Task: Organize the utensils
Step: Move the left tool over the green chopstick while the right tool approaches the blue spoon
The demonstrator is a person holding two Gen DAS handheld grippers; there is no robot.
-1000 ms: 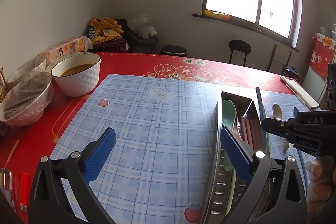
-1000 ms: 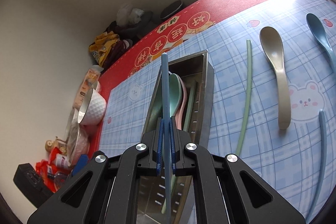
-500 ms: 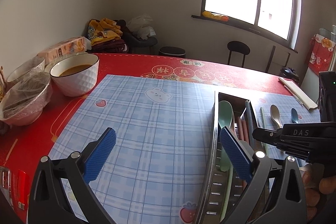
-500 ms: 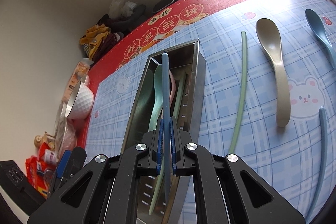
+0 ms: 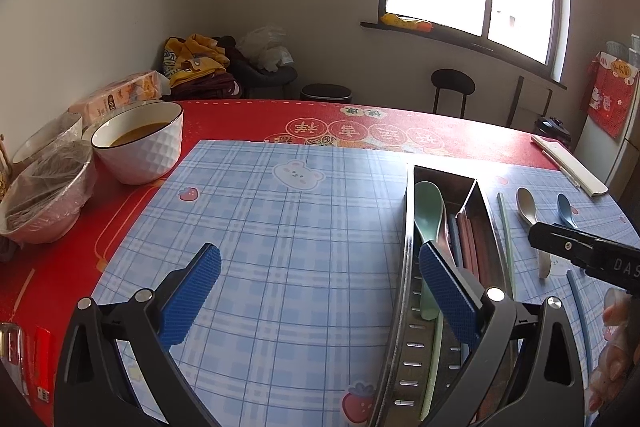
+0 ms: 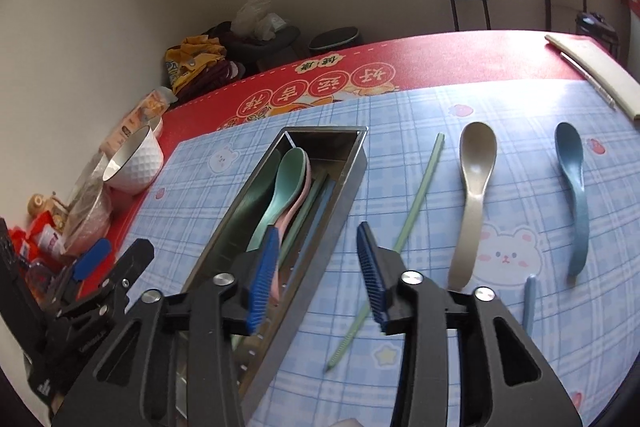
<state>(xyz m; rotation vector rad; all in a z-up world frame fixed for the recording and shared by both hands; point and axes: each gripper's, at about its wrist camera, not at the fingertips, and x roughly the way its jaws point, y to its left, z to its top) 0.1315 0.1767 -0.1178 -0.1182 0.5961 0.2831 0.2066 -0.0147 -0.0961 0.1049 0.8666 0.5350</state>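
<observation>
A red table carries a blue checked mat [image 6: 420, 131] printed with bears and strawberries. On the mat lies a long, narrow steel utensil box [image 6: 340, 195], running from about 6 o'clock toward 12 o'clock in both views.

Seen from the right wrist, the right gripper [image 6: 318, 273] hovers over the near end of the box. Its jaws are opening, about half apart, and nothing is between the blue pads. Inside the box, a green spoon [image 6: 286, 179] rests on top of a pink spoon [image 6: 298, 205], bowls toward 12 o'clock. Beside them, toward 3 o'clock, a green chopstick and a blue chopstick [image 6: 316, 219] lie lengthwise against the box wall.

Outside the box on the mat, toward 3 o'clock, a loose green chopstick [image 6: 420, 187] lies slanted, just beside the box. Farther toward 3 o'clock lie a beige spoon [image 6: 472, 195] and then a blue spoon [image 6: 576, 195], apart from each other. A second blue chopstick [image 6: 529, 303] shows near 4 o'clock, partly hidden behind the gripper.

Seen from the left wrist, the left gripper [image 5: 316, 295] is wide open and holds nothing, with bare mat between its fingers. Its right finger overlaps the box's near end. At 9 o'clock stands a white bowl [image 5: 140, 147] of brown liquid, beside a covered bowl [image 5: 44, 199].
</observation>
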